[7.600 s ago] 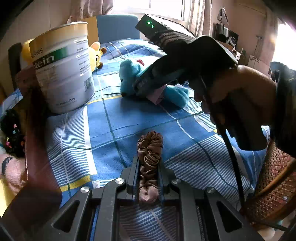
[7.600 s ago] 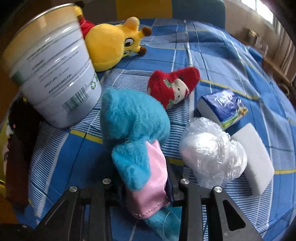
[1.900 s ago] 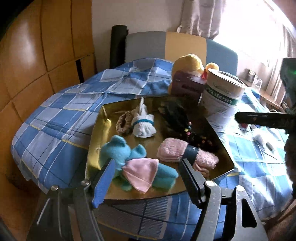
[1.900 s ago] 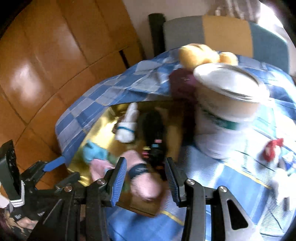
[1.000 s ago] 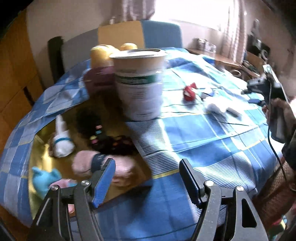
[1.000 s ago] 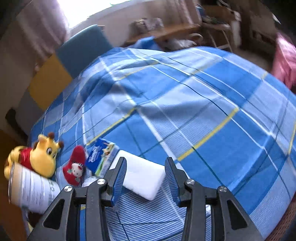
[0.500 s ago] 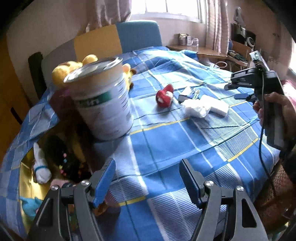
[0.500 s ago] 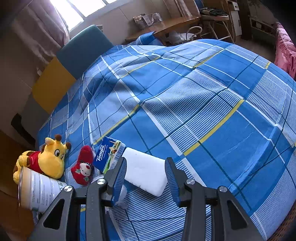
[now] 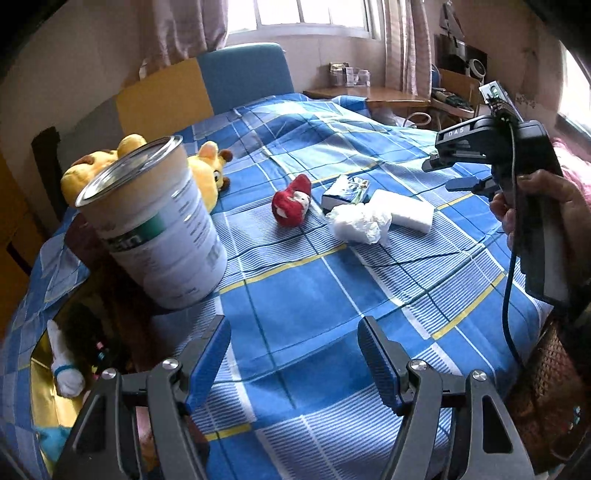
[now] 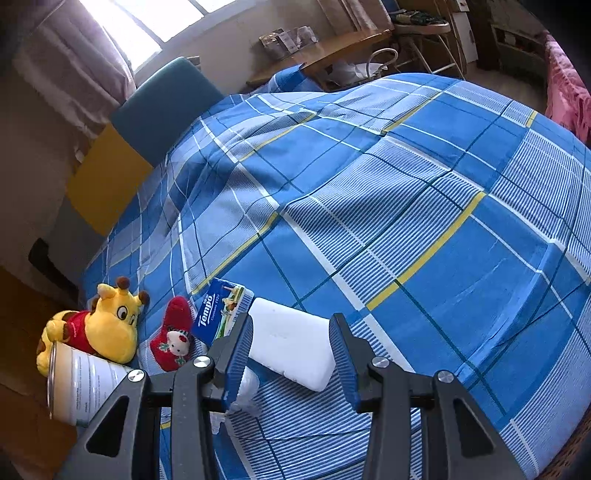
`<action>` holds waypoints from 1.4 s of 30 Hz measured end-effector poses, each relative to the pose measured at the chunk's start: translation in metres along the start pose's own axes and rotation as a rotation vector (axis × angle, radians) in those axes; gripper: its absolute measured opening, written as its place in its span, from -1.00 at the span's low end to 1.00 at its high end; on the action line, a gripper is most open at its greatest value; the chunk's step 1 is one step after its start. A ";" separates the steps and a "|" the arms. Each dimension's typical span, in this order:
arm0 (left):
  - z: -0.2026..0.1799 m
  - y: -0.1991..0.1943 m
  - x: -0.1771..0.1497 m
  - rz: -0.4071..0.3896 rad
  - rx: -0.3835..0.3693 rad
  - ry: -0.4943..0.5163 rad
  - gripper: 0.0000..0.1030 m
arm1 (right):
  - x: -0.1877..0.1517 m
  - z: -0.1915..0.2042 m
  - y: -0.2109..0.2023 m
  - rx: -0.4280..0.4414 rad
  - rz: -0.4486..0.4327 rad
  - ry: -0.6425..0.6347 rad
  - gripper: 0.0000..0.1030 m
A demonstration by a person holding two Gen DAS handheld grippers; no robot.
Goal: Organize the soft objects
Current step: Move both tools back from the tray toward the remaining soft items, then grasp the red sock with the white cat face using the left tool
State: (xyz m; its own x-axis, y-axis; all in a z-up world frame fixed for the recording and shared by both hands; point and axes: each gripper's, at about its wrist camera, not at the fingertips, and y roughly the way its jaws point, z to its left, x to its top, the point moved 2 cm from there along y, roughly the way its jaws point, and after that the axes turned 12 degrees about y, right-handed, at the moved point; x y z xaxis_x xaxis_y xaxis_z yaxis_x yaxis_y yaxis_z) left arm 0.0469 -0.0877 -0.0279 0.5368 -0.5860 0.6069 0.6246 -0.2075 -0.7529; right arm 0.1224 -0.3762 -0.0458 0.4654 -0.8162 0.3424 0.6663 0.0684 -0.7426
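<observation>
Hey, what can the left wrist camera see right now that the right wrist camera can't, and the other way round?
Only the left wrist view shows the gold tray with the white rolled sock in it, and the right claw held open in the person's hand.

Only the right wrist view shows the Tempo name on the tissue pack and the yellow plush's face.

Both show the tin can, red stocking toy, white sponge and checked cloth.

Daylight pours through a curtained window (image 9: 303, 16) behind a chair with a yellow and teal back (image 9: 207, 85). A blue plaid cloth (image 10: 406, 206) covers the tabletop. A wooden side desk (image 9: 373, 94) stands along the beige wall (image 9: 74, 59).
</observation>
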 end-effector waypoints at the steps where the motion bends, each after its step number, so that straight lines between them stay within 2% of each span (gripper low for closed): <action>1: -0.001 0.003 0.002 0.002 -0.001 0.003 0.40 | 0.000 -0.001 0.000 0.004 0.001 0.005 -0.17; 9: -0.005 0.026 0.022 0.019 -0.012 0.020 0.40 | 0.002 -0.003 0.000 0.039 0.020 0.035 -0.17; 13: -0.001 0.047 0.031 0.049 -0.044 0.001 0.39 | 0.002 -0.004 0.001 0.054 0.038 0.053 -0.17; 19: 0.018 0.080 0.059 0.055 -0.091 -0.066 0.20 | 0.001 -0.003 0.001 0.066 0.047 0.055 -0.17; 28: 0.032 0.130 0.115 0.022 -0.041 -0.038 0.21 | -0.001 -0.002 0.000 0.093 0.061 0.057 -0.16; 39: 0.034 0.206 0.138 0.068 -0.047 -0.029 0.22 | 0.001 -0.010 -0.001 0.123 0.066 0.115 -0.16; 40: 0.035 0.211 0.139 0.071 -0.046 -0.033 0.17 | 0.001 -0.009 0.000 0.124 0.068 0.112 -0.16; 41: 0.034 0.214 0.139 0.078 -0.053 -0.031 -0.19 | 0.001 -0.008 0.000 0.123 0.068 0.109 -0.16; 42: 0.033 0.216 0.138 0.088 -0.057 -0.022 -0.40 | 0.000 -0.008 0.001 0.120 0.066 0.105 -0.16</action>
State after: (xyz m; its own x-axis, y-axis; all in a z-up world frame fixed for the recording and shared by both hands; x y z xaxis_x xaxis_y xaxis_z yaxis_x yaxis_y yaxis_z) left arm 0.2750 -0.1879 -0.0985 0.6008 -0.5869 0.5427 0.5416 -0.2004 -0.8164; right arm 0.1185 -0.3807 -0.0506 0.4515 -0.8625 0.2286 0.7036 0.1866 -0.6856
